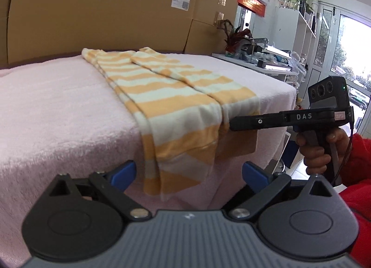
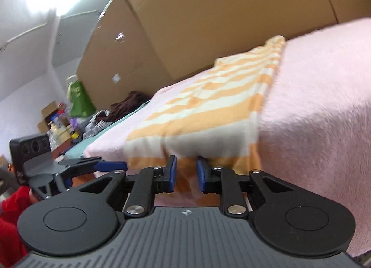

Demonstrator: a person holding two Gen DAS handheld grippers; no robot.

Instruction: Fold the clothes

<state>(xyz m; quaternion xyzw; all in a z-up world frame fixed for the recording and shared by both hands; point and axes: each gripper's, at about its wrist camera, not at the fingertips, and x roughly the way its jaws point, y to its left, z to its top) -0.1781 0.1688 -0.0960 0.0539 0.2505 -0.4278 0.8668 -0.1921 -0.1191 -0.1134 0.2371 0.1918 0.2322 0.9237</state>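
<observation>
Left tongs gape empty; right tongs, part-open, approach the half-folded striped garment; crosswise folds remain.

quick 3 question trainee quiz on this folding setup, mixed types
1. True or false: the striped garment hangs over the front edge of the pink blanket.
2. Which gripper has its tips at the garment's hanging edge? A left gripper B right gripper
3. Fill in: behind the bed stand large cardboard ____.

Key: 1 true; 2 B; 3 boxes
</observation>
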